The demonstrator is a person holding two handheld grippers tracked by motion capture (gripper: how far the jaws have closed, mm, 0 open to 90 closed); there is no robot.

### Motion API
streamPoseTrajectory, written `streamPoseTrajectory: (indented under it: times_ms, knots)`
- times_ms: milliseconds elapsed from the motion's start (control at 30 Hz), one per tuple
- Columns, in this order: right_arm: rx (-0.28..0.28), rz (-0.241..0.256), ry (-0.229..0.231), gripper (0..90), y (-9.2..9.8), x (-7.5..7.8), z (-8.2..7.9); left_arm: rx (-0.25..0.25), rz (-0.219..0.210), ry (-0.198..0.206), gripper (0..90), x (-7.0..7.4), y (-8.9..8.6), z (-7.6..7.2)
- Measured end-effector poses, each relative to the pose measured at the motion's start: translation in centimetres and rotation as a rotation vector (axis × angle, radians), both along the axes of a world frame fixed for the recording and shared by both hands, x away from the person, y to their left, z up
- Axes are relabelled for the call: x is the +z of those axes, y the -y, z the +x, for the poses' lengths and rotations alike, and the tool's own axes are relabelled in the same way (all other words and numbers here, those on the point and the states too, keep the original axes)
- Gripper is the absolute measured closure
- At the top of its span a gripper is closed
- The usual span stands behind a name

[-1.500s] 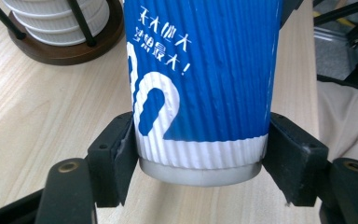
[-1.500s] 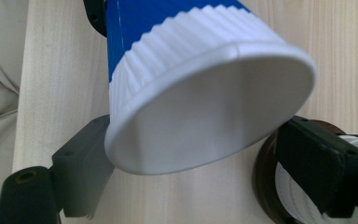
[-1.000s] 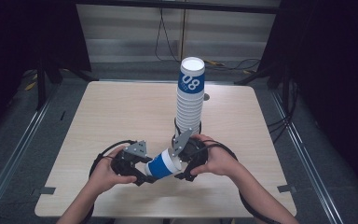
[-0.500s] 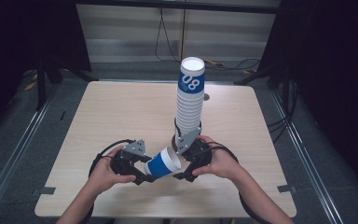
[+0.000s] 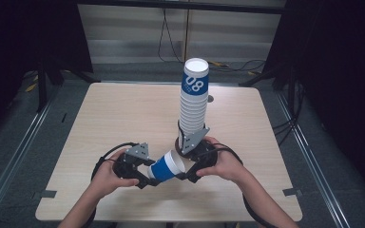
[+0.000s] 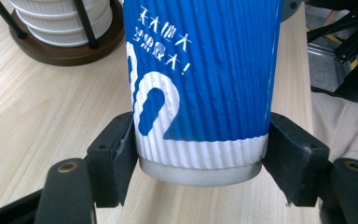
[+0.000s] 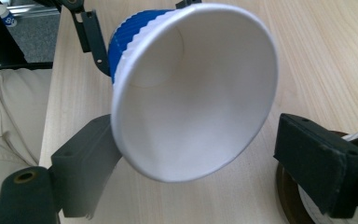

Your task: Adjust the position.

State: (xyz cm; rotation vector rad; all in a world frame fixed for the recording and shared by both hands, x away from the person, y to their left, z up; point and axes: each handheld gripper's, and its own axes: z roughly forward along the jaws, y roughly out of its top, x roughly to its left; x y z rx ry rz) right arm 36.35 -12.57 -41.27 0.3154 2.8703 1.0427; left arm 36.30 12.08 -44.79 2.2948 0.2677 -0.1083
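Note:
A blue and white ribbed paper cup (image 5: 166, 167) lies on its side just above the table, between my two grippers. My left gripper (image 5: 148, 176) is shut on it. In the left gripper view both jaws press the cup (image 6: 200, 84) at its white base band. My right gripper (image 5: 186, 168) is open at the cup's mouth. In the right gripper view the white rim (image 7: 191, 93) sits between the jaws, close to the left jaw and with a gap to the right one. A tall stack of like cups (image 5: 193, 99) stands just behind my right hand.
The stack rests in a round dark wooden holder (image 6: 70, 51) with thin black rods. The light wooden table (image 5: 123, 114) has bare room to the left and at the back. Its front edge is near my forearms. A person's trouser leg (image 7: 9, 121) lies past that edge.
Almost nothing has moved. The cup stays held between the two grippers, and the right hand has shifted only slightly.

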Motion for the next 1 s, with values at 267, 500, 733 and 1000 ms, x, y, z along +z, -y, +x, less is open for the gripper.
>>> streamPoseTrajectory:
  times_ms: [267, 500, 733, 1000]
  knots:
    - [0.009, -0.001, -0.014, 12.4, -0.1, -0.3, 0.1, -0.013, -0.001, 0.006, 30.9, -0.1, 0.1, -0.1]
    - [0.024, -0.018, -0.032, 10.8, -0.3, -0.5, 0.3, -0.032, 0.011, 0.015, 30.9, -0.3, 0.3, -0.1]
    - [0.04, 0.0, -0.034, 10.9, -0.6, -0.5, 0.5, -0.036, -0.001, 0.02, 30.9, -0.3, 0.1, 0.0]
    - [0.062, -0.006, -0.039, 11.8, -1.0, -0.5, 0.5, -0.04, -0.012, 0.028, 30.9, -0.3, 0.2, -0.1]
